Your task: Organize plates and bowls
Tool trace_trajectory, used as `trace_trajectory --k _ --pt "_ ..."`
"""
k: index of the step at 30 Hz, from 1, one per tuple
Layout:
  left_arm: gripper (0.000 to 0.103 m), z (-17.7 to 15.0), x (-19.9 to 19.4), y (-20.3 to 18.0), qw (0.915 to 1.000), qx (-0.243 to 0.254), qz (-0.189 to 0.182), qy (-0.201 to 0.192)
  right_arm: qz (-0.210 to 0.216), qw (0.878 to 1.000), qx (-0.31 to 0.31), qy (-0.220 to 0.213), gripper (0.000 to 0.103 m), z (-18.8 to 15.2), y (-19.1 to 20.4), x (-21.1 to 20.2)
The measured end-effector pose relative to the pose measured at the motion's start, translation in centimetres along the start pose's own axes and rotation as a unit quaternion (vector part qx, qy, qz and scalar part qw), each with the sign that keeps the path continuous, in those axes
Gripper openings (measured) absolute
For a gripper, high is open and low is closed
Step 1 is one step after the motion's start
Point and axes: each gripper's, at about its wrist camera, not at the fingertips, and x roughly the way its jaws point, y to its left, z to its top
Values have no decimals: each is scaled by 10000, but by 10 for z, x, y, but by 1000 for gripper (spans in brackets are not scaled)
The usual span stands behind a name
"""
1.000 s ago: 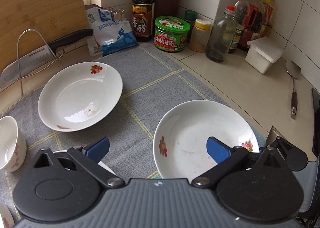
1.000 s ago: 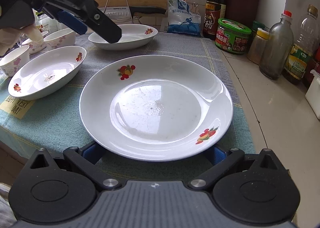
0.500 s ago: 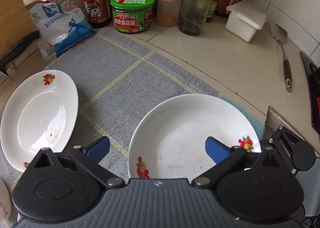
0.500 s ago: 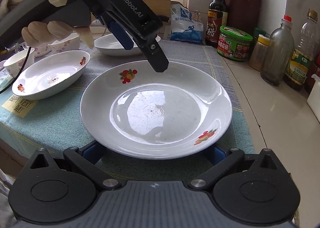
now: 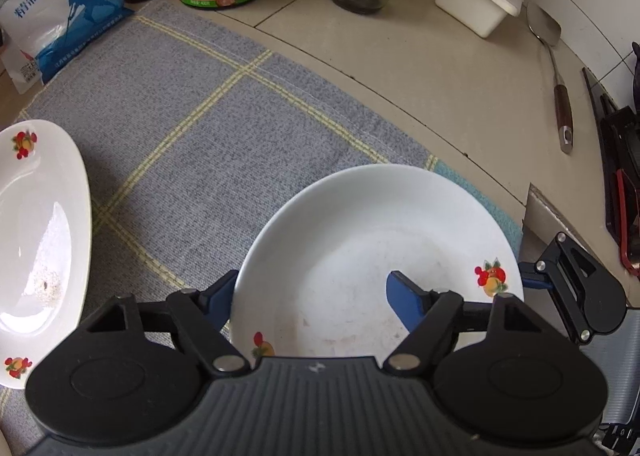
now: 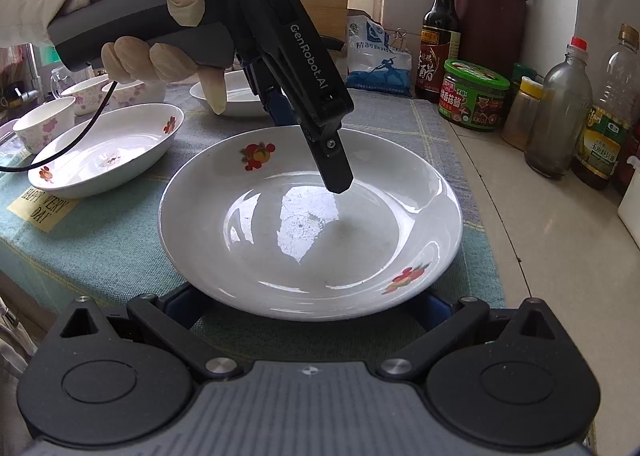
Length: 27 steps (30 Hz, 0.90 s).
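item: 1 white plate (image 5: 360, 240), on the grey mat (image 5: 208, 104). your left gripper (image 5: 316, 296) straddles its rim, 1 finger outside, 1 inside, jaws closing. your right gripper (image 6: 308, 302) jaws apart beneath its near rim.

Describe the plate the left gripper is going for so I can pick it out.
On the grey checked cloth, nearest the bare counter, sits a round white plate. The left gripper, closing, straddles its far rim. Unlike the oval dish beside it, it is circular.
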Motion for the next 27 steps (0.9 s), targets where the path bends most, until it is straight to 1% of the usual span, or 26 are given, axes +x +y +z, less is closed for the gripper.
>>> trace_trajectory --k 4,11,18,27 --pt "76 4 3 3 9999 34 -90 130 27 10000 -28 30 103 1 -1 1" --pt "76 9 4 4 9996 57 -179 196 49 9999 -47 129 103 5 -1 3" --pt "76 7 2 5 9996 89 -196 156 31 9996 -90 266 103 10 -2 6" --pt "76 15 -5 14 9999 -10 -137 -6 86 9994 -204 277 103 24 -10 9"
